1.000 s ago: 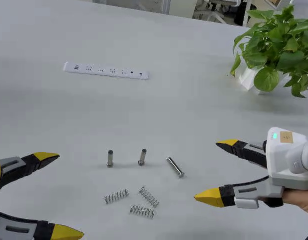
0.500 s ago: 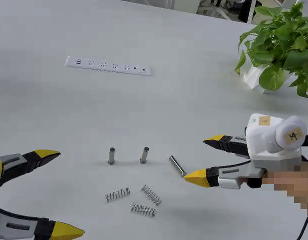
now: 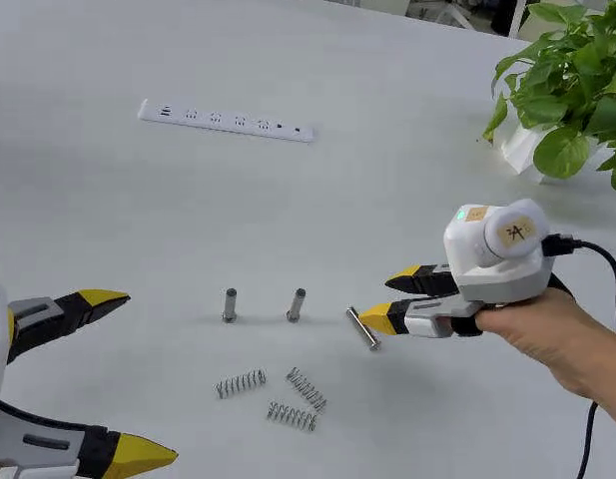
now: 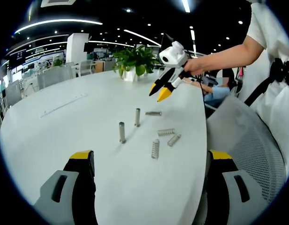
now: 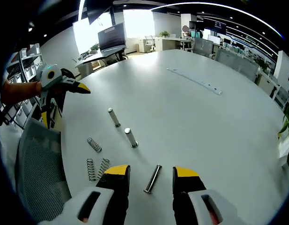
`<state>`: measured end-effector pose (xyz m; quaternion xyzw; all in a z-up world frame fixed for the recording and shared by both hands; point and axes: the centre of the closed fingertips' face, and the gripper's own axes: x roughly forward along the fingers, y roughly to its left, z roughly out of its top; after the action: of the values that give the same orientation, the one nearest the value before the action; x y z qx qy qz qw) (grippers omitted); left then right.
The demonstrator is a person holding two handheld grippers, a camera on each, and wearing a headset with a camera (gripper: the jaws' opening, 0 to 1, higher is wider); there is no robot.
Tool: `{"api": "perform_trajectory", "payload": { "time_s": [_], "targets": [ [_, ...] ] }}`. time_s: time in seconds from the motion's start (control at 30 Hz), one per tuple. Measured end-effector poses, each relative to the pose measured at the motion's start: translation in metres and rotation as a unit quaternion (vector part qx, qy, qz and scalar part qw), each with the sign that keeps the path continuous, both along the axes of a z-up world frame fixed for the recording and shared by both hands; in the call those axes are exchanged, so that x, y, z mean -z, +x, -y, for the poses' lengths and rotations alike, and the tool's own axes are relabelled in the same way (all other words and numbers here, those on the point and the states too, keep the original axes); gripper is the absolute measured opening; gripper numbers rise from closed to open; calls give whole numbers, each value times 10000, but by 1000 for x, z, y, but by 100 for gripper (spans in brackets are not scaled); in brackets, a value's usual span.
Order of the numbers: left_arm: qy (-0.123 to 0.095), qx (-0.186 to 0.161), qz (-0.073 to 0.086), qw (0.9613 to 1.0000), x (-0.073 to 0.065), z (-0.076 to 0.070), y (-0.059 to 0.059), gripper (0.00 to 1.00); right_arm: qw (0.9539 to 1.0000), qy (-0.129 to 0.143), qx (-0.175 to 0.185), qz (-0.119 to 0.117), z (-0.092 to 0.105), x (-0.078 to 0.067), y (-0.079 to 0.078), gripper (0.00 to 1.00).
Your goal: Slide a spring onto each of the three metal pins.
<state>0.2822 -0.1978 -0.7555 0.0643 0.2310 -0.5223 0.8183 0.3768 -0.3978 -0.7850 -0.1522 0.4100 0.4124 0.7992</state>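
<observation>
Beside lying pin (image 3: 363, 328), right hand-held gripper (image 3: 377, 297) gapes over bare table (image 3: 407, 180)

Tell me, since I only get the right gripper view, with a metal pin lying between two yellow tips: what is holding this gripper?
Observer: A person's hand wraps the right gripper at its rear.
Operator: Any wires on it?
Observer: Yes, a black cable trails from its back.
Operator: Is the other gripper carrying anything?
Observer: No, the left gripper has its jaws wide apart with nothing between them.
</observation>
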Motion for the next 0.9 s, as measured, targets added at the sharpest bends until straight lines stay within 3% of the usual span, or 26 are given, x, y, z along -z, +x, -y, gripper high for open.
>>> {"api": "perform_trajectory", "payload": {
  "time_s": [0.4,0.9],
  "targets": [
    [-68,-47,-15,10000,0,0,7,99,9975,-462,189,-505,-1,34,12,19],
    [-102,-51,-41,9999,1,1,12,99,9927,-697,349,-919,-2,53,13,13]
  ]
}}
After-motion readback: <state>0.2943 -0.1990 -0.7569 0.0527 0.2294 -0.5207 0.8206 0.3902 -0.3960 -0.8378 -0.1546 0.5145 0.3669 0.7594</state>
